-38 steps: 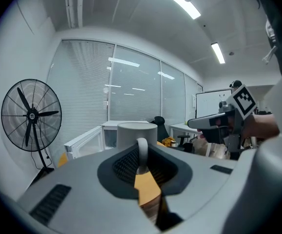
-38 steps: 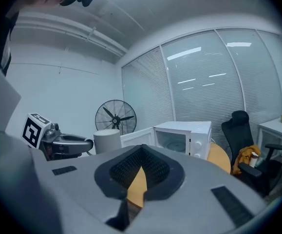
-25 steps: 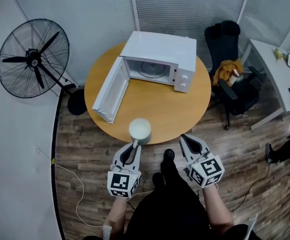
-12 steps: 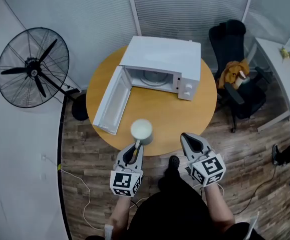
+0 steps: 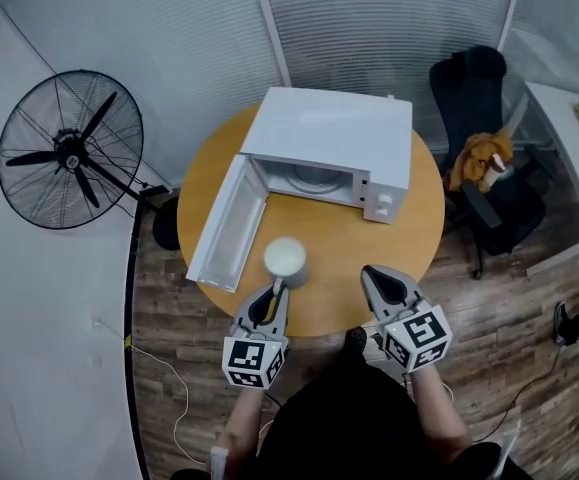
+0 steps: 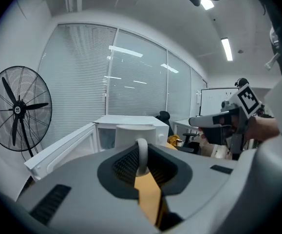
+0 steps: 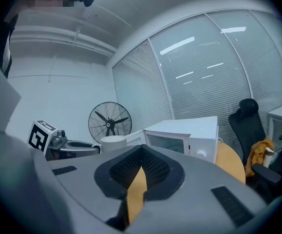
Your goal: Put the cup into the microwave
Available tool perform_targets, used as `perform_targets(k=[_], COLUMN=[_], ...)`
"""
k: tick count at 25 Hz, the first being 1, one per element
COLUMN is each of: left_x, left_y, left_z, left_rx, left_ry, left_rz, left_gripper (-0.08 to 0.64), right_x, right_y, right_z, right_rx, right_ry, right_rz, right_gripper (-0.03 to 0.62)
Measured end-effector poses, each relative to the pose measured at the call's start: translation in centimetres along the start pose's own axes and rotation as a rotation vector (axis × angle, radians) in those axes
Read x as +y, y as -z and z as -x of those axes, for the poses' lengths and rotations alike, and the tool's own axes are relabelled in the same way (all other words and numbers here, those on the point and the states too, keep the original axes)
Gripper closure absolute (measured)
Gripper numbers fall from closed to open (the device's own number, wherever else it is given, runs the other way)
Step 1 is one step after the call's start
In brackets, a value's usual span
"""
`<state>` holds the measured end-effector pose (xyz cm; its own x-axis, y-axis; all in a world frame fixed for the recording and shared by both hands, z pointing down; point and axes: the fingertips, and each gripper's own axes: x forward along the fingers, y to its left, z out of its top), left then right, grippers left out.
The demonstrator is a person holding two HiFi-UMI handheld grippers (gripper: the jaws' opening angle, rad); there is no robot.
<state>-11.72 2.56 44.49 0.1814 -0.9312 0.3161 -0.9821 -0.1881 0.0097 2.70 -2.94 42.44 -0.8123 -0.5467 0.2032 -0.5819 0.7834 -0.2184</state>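
One cup (image 5: 285, 259), handle pinched in the left tool (image 5: 276, 290), now hangs past the worktop's (image 5: 369, 243) near edge, closer to the open microwave (image 5: 334, 133); the right tool (image 5: 377, 276) is pressed together, empty.

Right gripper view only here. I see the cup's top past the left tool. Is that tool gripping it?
Observer: Yes. In the left gripper view, the left tool is shut on the cup by its handle.
Operator: Path to the microwave?
Observer: In the head view, the door is swung wide open to the left. Bare table lies between the cup and the microwave.
Operator: Anything inside?
Observer: Only the turntable shows. The rest is out of sight from above.
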Motion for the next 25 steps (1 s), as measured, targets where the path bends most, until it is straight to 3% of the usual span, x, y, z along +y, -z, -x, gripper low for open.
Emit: perform_targets(k=[14, 25], left_x=[0.3, 1.4], left_y=[1.1, 0.4], left_z=[-5.4, -9.4], left_rx=[0.065, 0.052], left_ry=[-0.018, 0.024], left_rz=[0.017, -0.020], left_gripper=[0.521, 0.522], right_x=[-3.5, -4.7], right_y=[0.6, 0.7], right_z=[-2.5, -3.4], right_rx=[0.028, 0.042], right_ry=[-0.053, -0.007], right_rz=[-0.033, -0.046], right_gripper=[0.583, 0.583])
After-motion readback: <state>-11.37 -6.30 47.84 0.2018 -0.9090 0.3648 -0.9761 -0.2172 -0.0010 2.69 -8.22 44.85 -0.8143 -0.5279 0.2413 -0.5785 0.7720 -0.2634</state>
